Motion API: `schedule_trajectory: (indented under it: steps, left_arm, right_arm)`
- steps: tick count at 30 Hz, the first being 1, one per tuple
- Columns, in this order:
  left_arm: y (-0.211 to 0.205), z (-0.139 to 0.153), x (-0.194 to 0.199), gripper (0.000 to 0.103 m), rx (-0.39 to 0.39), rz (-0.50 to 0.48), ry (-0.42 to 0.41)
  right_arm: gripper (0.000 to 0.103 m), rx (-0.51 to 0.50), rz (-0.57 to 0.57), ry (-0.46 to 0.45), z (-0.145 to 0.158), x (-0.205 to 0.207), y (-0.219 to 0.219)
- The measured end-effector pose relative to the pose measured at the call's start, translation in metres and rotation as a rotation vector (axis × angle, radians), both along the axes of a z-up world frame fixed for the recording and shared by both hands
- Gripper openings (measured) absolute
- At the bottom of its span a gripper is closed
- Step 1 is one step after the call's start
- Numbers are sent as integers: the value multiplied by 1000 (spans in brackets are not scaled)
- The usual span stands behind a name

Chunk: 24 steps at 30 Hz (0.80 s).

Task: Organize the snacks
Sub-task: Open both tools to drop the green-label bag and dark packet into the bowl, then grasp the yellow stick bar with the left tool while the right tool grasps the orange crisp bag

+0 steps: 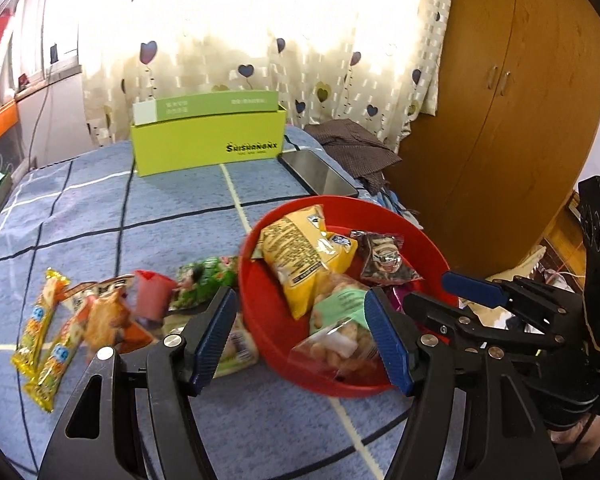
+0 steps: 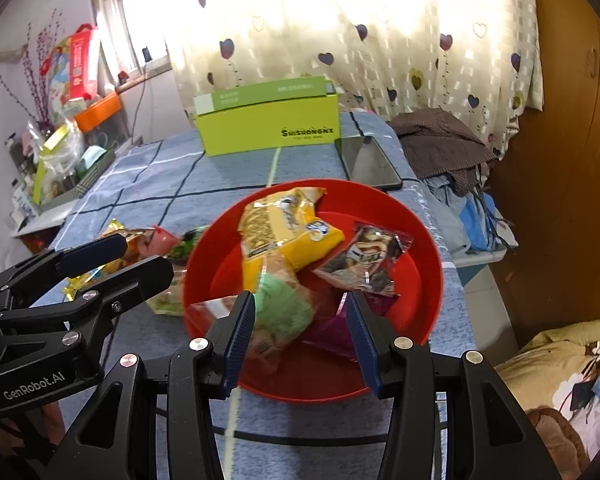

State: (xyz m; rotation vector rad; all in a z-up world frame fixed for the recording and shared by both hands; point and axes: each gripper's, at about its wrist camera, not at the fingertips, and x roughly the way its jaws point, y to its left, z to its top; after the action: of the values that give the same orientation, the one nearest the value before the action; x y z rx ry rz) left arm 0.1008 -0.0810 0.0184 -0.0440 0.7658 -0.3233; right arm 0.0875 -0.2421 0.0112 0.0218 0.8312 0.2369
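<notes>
We count several snacks point(image 2: 288, 236) in the red bowl point(image 2: 430, 280); more packets point(image 1: 52, 332) wait at its nine o'clock. Left tongs point(image 1: 304, 340) gape empty, right tongs point(image 2: 304, 340) half-spread, empty.

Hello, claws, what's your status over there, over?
Left claw wide open, empty. Right claw open, empty, above the red bowl. Bowl holds several snack packets; more loose packets beside it. Nothing in the way.
</notes>
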Motion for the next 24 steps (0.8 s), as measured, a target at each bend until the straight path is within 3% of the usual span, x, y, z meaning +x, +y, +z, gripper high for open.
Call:
schedule_trajectory:
  steps: [24]
  left_arm:
    - [57,2,-30,67,-45,73,-21]
  right_arm:
    - [46,-37,100,9,2,-8,57]
